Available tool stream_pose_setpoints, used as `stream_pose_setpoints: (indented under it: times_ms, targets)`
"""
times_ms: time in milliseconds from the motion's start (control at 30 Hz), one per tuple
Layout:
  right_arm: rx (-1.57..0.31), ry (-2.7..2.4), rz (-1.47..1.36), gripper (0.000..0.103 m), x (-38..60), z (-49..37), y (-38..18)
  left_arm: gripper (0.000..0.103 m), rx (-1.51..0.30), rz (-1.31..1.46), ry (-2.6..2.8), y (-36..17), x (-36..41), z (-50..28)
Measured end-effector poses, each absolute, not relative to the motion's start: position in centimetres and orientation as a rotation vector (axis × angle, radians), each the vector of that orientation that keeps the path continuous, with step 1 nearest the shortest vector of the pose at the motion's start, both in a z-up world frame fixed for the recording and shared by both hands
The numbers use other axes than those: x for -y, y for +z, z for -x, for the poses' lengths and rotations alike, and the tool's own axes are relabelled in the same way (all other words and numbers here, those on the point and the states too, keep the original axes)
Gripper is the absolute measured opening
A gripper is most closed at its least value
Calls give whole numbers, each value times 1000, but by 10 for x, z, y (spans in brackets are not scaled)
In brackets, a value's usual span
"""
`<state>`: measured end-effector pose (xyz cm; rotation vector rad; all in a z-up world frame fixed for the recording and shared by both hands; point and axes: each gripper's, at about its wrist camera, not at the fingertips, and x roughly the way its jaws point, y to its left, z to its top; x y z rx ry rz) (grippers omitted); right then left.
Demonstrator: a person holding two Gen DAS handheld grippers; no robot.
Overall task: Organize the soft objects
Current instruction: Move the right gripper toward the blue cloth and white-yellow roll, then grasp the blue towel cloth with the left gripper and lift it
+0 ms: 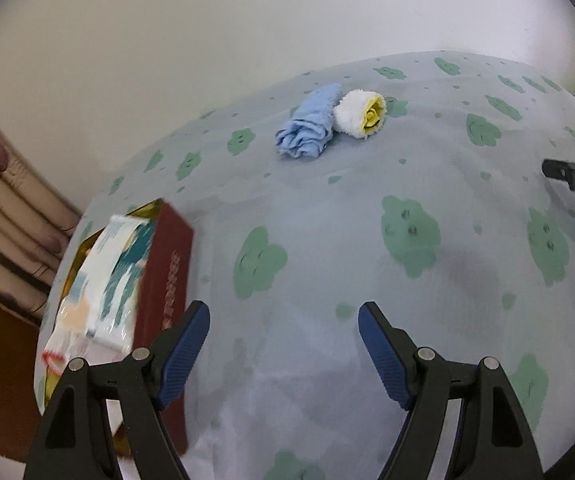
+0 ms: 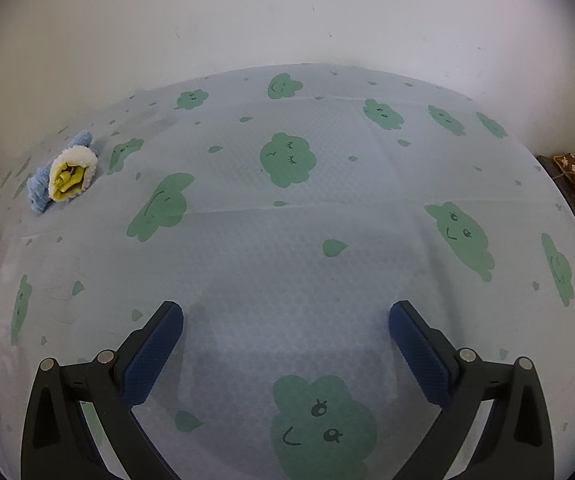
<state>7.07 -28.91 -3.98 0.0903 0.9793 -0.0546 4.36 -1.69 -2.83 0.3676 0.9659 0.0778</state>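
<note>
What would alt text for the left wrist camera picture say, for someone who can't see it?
Two rolled towels, a blue one and a white-and-yellow one, lie touching on a pale bedsheet printed with green clouds. The open left gripper hovers empty in the foreground. At left, a dark red box holds a plastic-wrapped pack.

Both wrist views look forward and down along their tongs, low over the pale blue sheet with green cloud prints (image 2: 287, 240). Both share the rolled blue towel (image 1: 307, 128) and white-and-yellow rolled towel (image 2: 72, 174), far ahead of the left tongs (image 1: 283, 320), far left-ahead of the right tongs (image 2: 285, 316).
</note>
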Motion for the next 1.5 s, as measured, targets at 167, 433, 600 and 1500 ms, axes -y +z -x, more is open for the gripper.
stream_pose_setpoints:
  times_ms: [167, 433, 600, 1500]
  targets:
    - [-971, -44, -103, 102, 290, -70, -39, 79, -994, -325, 18, -22, 10, -83]
    - [-955, -32, -118, 102, 291, -68, -39, 79, -1043, -336, -107, -14, 6, -167]
    - [-951, -25, -128, 102, 292, -68, -39, 79, -1039, -424, -212, -13, 14, -207]
    - [-917, -24, -141, 103, 293, -65, -37, 79, -1373, -249, -403, -66, 21, -352]
